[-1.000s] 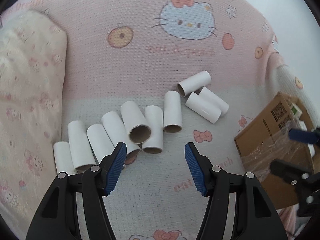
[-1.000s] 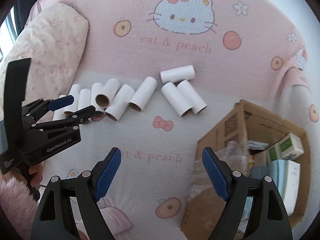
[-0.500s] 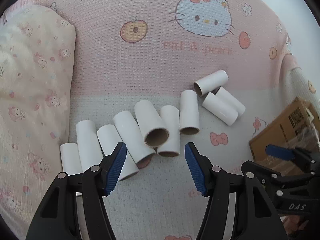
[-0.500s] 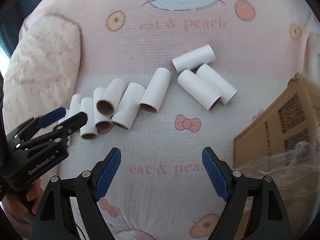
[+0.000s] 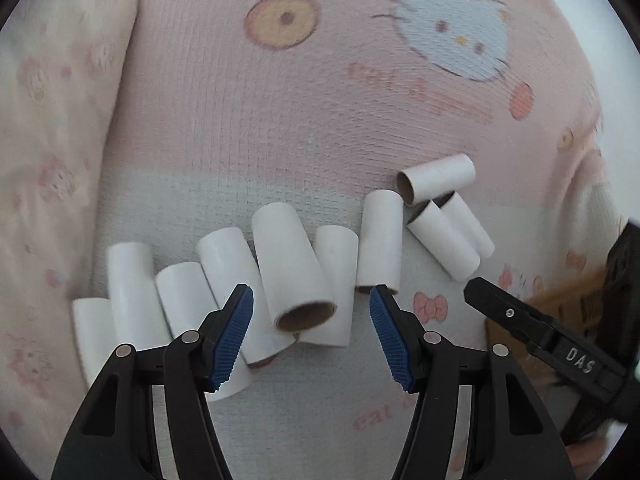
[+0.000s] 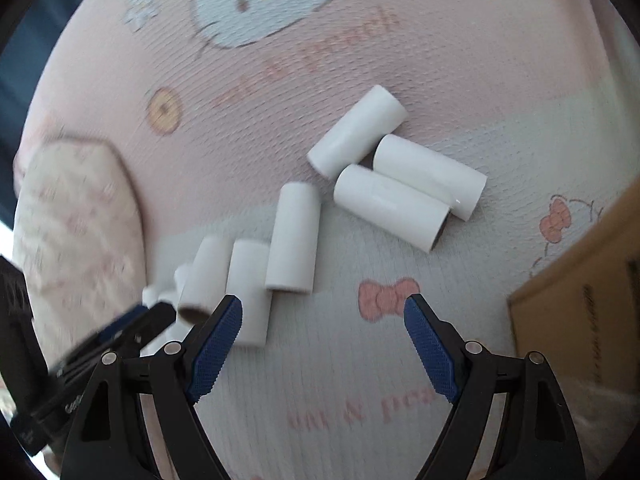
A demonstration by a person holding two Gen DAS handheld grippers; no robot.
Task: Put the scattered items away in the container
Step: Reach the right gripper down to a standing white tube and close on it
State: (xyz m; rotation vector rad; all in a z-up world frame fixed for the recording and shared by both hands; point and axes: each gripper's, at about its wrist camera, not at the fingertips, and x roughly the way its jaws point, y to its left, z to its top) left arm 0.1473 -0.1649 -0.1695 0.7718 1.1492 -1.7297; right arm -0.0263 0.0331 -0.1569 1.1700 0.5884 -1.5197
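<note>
One pink cartoon-print knitted blanket (image 5: 280, 128), base surface. One brown cardboard box (image 6: 592, 312), the container, at the right edge; interior not visible. Two black grippers with blue pads: left gripper (image 5: 311, 338) spread wide, empty, low over the topmost tube; right gripper (image 6: 322, 346) likewise spread, empty. About ten white cardboard tubes (image 5: 294, 268), all lying on the blanket left of the box, none seen boxed; tidying apparently at its start.

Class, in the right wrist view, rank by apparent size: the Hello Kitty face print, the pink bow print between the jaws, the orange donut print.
1. Hello Kitty face print, though cropped at the top
2. Pink bow print
3. Orange donut print; close to the bow, so uncertain
</note>
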